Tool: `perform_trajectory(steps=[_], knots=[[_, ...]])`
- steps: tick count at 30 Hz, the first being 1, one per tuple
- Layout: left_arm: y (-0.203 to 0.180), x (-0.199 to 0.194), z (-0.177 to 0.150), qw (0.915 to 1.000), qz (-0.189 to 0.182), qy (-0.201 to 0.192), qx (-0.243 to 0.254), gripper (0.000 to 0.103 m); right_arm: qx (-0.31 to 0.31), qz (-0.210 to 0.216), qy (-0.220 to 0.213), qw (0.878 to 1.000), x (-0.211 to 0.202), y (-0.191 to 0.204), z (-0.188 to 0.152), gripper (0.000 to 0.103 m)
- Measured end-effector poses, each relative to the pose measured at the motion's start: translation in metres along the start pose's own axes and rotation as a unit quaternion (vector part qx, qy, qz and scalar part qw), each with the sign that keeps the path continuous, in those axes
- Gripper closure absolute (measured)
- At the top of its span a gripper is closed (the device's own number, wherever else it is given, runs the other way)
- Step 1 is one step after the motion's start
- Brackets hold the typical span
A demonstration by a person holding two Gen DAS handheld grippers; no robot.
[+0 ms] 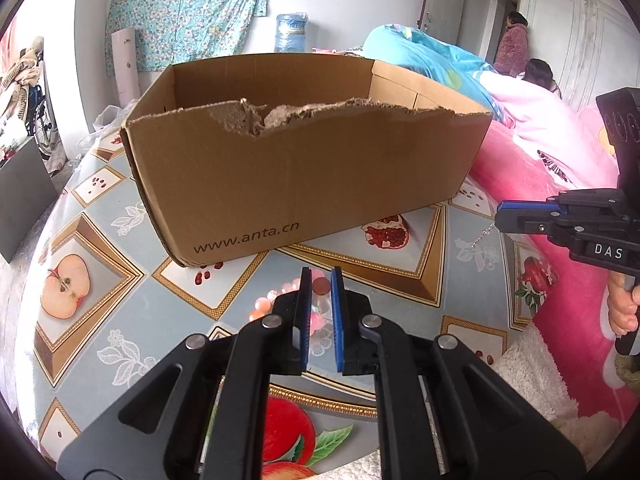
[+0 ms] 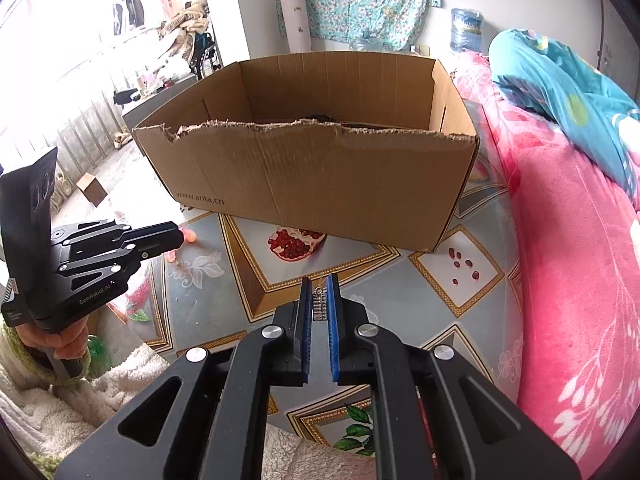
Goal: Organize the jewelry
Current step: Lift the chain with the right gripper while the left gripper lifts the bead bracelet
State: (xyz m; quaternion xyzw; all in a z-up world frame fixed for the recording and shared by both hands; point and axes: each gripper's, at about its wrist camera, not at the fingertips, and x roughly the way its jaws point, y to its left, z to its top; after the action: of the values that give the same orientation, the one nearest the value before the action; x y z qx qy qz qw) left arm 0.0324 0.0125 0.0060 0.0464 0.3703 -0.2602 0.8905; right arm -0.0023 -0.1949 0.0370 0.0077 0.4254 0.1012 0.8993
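A person holds two claws over a fruit-patterned tablecloth (image 1: pixel 120 240), with an open cardboard box (image 2: pixel 320 176) standing just ahead of both. The right claw (image 2: pixel 320 300) is pinching a thin silver chain (image 2: pixel 319 306) between its blue pads; the jaws are almost pressed together on it. In the right wrist view the chain's visible length runs along the fingers, towards the box; in the left wrist view a strand (image 1: pixel 482 236) hangs slanting down and leftward from that claw's tips (image 1: pixel 500 220), clear of the cloth. The left claw (image 1: pixel 321 284) has its jaws nearly together over a pink bead bracelet (image 1: pixel 272 300) lying curled on the cloth, right at and under the fingertips; whether the pads actually grip a bead cannot be told. A dark item (image 2: pixel 320 117) shows just over the box's torn front edge, but what it is cannot be made out. Judging by this, the task is partway: the chain is picked up and not yet in the box, and the bracelet remains outside, still to be put away.
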Motion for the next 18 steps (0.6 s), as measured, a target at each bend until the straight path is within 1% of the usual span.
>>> perform_trajectory(steps=[8, 18], knots=[[-0.001, -0.02, 0.007, 0.9997, 0.006, -0.025, -0.002, 0.095, 0.006, 0.004, -0.031, 1.0, -0.012, 0.002, 0.006, 0.096], [-0.005, -0.048, 0.014, 0.9983, 0.005, -0.058, 0.003, 0.095, 0.011, 0.011, -0.063, 0.998, -0.028, 0.009, 0.01, 0.096]])
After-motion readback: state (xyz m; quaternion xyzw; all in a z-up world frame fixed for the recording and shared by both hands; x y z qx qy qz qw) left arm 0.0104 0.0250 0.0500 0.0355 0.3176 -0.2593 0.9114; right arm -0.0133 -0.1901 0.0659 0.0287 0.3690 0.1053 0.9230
